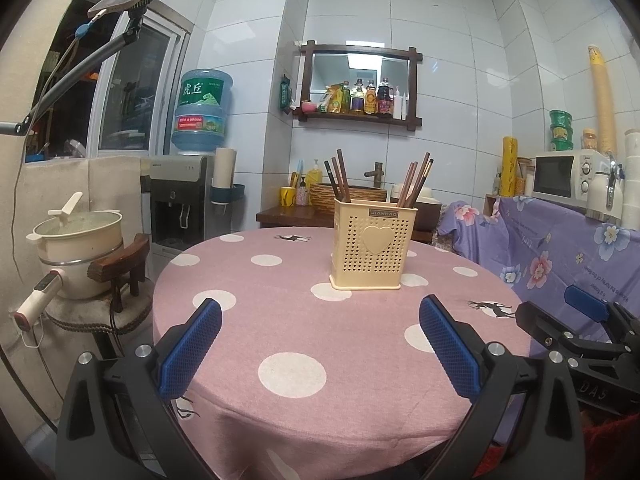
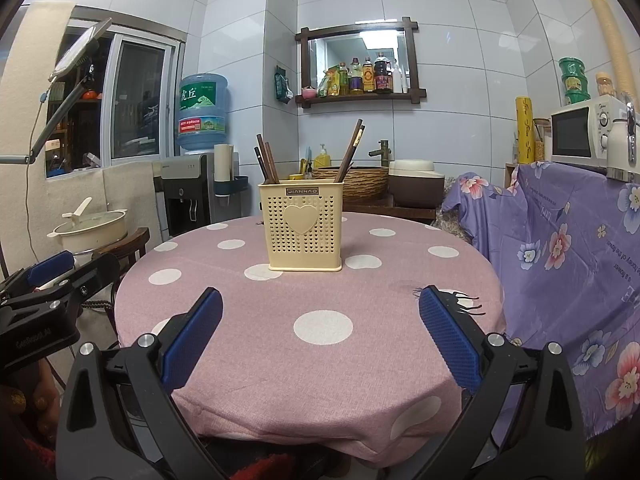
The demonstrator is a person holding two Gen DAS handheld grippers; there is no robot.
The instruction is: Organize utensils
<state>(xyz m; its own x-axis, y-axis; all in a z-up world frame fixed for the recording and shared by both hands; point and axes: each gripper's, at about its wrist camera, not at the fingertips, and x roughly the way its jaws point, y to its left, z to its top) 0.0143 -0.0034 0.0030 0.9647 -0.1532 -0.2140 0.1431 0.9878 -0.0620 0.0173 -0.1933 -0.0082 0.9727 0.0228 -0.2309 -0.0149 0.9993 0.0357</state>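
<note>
While both tools hang above the near edge of the round table (image 1: 280, 320), nothing is held in either of them; the left gripper (image 1: 320, 344) has its blue pads spread wide and empty, and the right gripper (image 2: 320, 336) is spread wide in the same way, with only the dotted pink cloth between its fingers. Straight ahead of the left gripper, a little to its right side, stands the cream utensil holder (image 1: 374, 246) with a heart on its front; from the right gripper it stands ahead and a little to the left, well apart from both. Dark wooden chopsticks (image 1: 340, 178) already stand in it, one bunch leaning at the left side and another bunch (image 1: 418, 180) leaning at the right side; I cannot tell how the inside is divided. No loose utensil lies on the cloth that I can see; so I judge that the sorting is either just beginning or almost finished, and the frames alone do not decide this. If some move is still needed, it would probably call for one gripper to go forward and above the holder, then close on a single stick near its top; the sticks are thin and lean together, so the pads must come exactly around one and not push the light holder over.
</note>
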